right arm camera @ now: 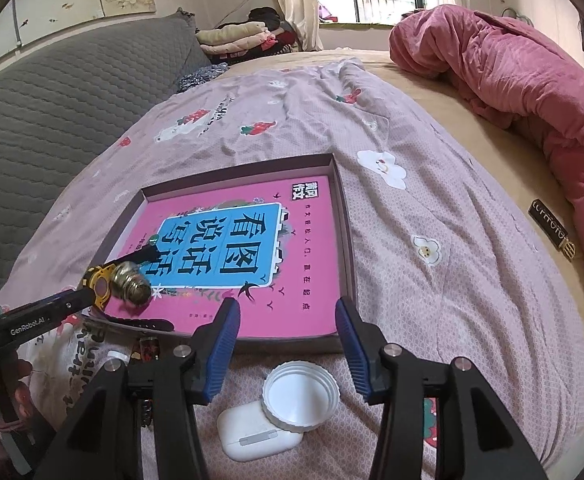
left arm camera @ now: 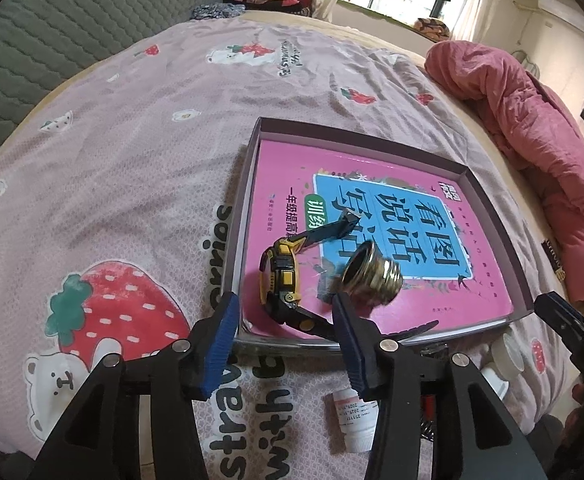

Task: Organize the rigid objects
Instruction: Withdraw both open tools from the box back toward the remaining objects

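Observation:
A shallow box [left arm camera: 251, 184] holding a pink book [left arm camera: 472, 292] lies on the strawberry-print sheet. A yellow and black watch [left arm camera: 281, 280] rests on the book at the box's near left corner. Just right of it sits a blurred brass threaded fitting [left arm camera: 372, 276]. My left gripper [left arm camera: 285, 320] stands open over that corner, its pads pressing on nothing, the fitting beside its right fingertip. My right gripper [right arm camera: 287, 320] hangs open over the near edge of the box [right arm camera: 346, 232], with nothing between its fingers. In front of it lie a white bottle cap [right arm camera: 300, 394] and a white earbud case [right arm camera: 257, 432].
A small white bottle [left arm camera: 354, 420] lies on the sheet under the left gripper. A rumpled pink quilt [right arm camera: 512, 80] fills the right side of the bed. The grey quilted headboard [right arm camera: 51, 100] runs along the left, with folded clothes [right arm camera: 235, 40] at the far end.

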The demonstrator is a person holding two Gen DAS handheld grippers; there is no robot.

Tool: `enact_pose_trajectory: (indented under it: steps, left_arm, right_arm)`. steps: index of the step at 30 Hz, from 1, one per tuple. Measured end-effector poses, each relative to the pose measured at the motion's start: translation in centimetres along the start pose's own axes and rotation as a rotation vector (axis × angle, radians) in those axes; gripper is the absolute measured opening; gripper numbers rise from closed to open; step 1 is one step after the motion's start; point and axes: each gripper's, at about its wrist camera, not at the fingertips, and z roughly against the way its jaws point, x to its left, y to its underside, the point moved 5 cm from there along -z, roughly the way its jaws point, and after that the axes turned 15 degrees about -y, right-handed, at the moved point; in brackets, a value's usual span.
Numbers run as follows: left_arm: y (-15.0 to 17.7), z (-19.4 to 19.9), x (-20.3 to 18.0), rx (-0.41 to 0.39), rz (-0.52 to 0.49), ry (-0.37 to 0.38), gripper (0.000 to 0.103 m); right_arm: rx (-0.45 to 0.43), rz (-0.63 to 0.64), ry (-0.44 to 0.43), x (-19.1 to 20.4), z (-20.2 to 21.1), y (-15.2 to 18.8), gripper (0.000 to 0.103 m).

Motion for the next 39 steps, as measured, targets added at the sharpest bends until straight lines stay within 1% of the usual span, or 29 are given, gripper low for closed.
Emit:
enact_pose_trajectory:
  steps: [4,5,8,9,15,28,30,32,39]
  left_arm:
    - [-0.1,0.2,0.1,-0.001,0.006,0.008,0.051]
    - [-0.1,0.3,0.2,-0.002,0.007,0.011,0.053]
    - [0.0,0.6,0.1,-0.006,0.009,0.030,0.059]
    - [0.1,0.7,0.1,-0.007,0.008,0.031,0.059]
    - [0.5,1.3,0.3,-0.015,0.006,0.040,0.060]
    - [0.6,3.3,0.2,-0.042,-0.009,0.060,0.061]
    - [0.7,3.6,0.0,-0.047,-0.012,0.057,0.063]
    - [0.7,4.0,-0.1,-0.051,-0.016,0.062,0.069]
    - [1.1,5.2,-0.6,-0.064,-0.038,0.064,0.070]
  right_arm:
    - [-0.008,-0.004,0.013,-0.3,0.3,0.1,0.050]
    - [-0.013,-0.001,0.017,-0.4,0.5,0.0,0.050]
    - [-0.021,0.004,0.010,-0.3,0.7,0.2,0.057]
    - [-0.019,0.010,0.009,-0.2,0.7,0.4,0.059]
    - [-0.004,0.038,0.021,0.4,0.7,1.2,0.059]
    - [-0.021,0.057,0.016,1.1,1.7,1.2,0.059]
    - [-0.022,0.064,0.015,1.2,1.9,1.2,0.059]
    - [-0.025,0.067,0.010,1.4,2.1,1.2,0.059]
    - [-0.031,0.082,0.003,1.9,2.5,1.4,0.059]
